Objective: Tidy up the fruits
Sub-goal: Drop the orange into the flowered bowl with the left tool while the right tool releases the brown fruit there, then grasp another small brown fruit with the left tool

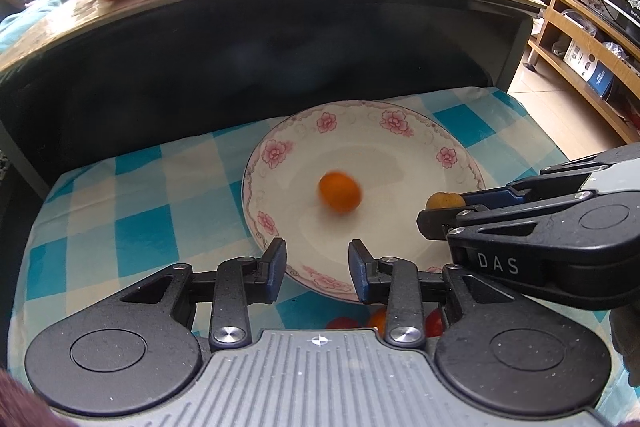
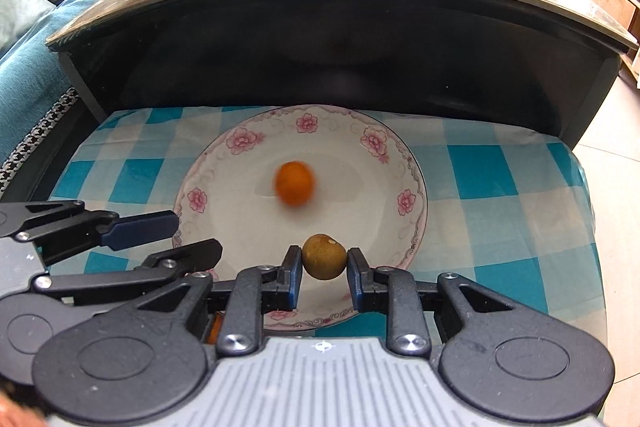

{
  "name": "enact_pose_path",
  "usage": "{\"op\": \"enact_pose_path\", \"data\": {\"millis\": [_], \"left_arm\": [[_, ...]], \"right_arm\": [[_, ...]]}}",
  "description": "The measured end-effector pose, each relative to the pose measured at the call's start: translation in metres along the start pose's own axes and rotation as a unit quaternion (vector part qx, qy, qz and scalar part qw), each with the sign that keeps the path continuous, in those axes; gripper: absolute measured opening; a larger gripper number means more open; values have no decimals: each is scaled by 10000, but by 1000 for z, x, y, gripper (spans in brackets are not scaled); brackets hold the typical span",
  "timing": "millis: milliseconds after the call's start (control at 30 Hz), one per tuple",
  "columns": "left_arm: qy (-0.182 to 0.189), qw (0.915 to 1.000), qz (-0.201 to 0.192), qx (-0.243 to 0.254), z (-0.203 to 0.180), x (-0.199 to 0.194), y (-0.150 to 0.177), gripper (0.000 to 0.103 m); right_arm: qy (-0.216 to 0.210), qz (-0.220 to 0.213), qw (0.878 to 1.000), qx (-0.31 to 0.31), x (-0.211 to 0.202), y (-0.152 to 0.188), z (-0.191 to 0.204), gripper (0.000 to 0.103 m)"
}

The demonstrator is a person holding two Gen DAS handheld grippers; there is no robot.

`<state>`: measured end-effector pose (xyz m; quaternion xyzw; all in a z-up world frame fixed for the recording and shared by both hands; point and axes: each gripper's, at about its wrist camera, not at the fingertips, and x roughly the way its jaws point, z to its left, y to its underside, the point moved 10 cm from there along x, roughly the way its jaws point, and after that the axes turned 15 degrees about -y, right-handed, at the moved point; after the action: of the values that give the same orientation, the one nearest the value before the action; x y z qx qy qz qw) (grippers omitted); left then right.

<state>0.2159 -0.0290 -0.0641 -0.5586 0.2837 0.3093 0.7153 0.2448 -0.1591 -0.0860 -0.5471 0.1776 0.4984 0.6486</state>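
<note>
A small brownish-green fruit [image 2: 324, 257] is clamped between the pads of the right gripper [image 2: 324, 267], above the near part of the flowered plate [image 2: 404, 163]. The left gripper [image 1: 317, 263] is held with its jaws partly apart and nothing between them, over the near rim of the plate. A blurred orange fruit [image 1: 340, 191] is seen in the middle of the plate, ahead of both grippers. The plate is placed on a blue checked cloth [image 2: 500, 171].
</note>
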Motion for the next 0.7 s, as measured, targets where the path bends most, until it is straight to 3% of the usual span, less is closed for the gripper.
{"op": "enact_pose_path", "data": {"millis": [267,700], "left_arm": [[24,10000,-13,-60,4,-4,0,47],[-60,10000,-6,32,9,-22,13,52]], "right_arm": [[-154,-77,9997,192,-4,-2,-2,27],[-60,-84,9999,94,-16,8,12,28]]}}
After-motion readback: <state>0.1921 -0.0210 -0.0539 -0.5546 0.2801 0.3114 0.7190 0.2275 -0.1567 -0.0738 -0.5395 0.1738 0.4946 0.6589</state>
